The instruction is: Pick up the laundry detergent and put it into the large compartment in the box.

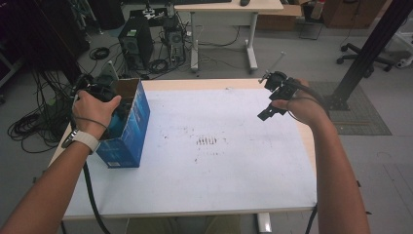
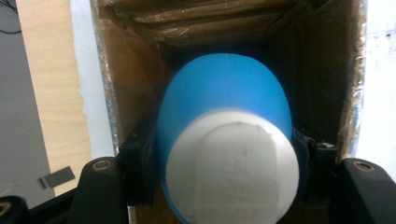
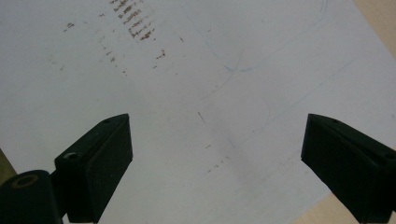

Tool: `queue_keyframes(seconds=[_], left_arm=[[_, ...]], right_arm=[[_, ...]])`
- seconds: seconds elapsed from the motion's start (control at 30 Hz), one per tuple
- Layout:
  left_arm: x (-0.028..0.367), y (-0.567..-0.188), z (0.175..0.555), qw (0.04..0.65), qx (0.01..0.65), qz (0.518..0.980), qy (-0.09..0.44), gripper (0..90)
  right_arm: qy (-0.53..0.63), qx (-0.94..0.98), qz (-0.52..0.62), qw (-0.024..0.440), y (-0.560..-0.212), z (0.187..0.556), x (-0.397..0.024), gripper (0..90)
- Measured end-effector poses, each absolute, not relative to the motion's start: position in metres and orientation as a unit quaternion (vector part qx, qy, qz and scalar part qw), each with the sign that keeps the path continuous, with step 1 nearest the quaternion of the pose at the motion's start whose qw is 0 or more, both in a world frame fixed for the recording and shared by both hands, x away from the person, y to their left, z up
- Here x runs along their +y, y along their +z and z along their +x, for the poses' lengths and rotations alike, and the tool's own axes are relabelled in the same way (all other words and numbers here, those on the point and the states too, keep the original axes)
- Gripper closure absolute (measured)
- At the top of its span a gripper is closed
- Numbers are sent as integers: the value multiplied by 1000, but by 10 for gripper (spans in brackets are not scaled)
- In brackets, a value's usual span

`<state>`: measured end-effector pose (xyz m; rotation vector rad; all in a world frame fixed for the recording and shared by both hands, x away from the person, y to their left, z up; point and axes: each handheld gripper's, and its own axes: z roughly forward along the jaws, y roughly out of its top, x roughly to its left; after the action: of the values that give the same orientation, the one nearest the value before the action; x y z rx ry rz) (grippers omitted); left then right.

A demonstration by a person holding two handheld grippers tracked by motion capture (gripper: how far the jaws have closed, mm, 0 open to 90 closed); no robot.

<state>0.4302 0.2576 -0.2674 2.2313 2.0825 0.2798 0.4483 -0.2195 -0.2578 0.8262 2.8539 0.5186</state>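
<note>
Blue and white, the cup [image 2: 224,140] is sitting clamped between my left gripper's [image 2: 219,163] jaws, its white base facing me and its mouth pointing into the open blue carton [image 1: 127,127] at the table's [image 1: 209,195] left edge. I am judging that the rounded wall could be slipping from the pads or catching the carton's cardboard flaps. My right gripper [image 3: 215,158] is hanging wide and empty over the table, well apart from the carton

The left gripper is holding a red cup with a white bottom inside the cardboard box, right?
Not quite. The cup is blue, not red, as the left gripper view shows. The rest holds: the left gripper grips it, white bottom facing the camera, inside the cardboard box.
</note>
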Motion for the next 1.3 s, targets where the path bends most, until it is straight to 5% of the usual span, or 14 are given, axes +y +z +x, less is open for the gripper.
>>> queue_keyframes(seconds=[1.3], left_arm=[[264, -278, 430, 33, 664, 741, 98, 351]], right_arm=[[168, 946, 272, 58, -261, 447, -217, 87]])
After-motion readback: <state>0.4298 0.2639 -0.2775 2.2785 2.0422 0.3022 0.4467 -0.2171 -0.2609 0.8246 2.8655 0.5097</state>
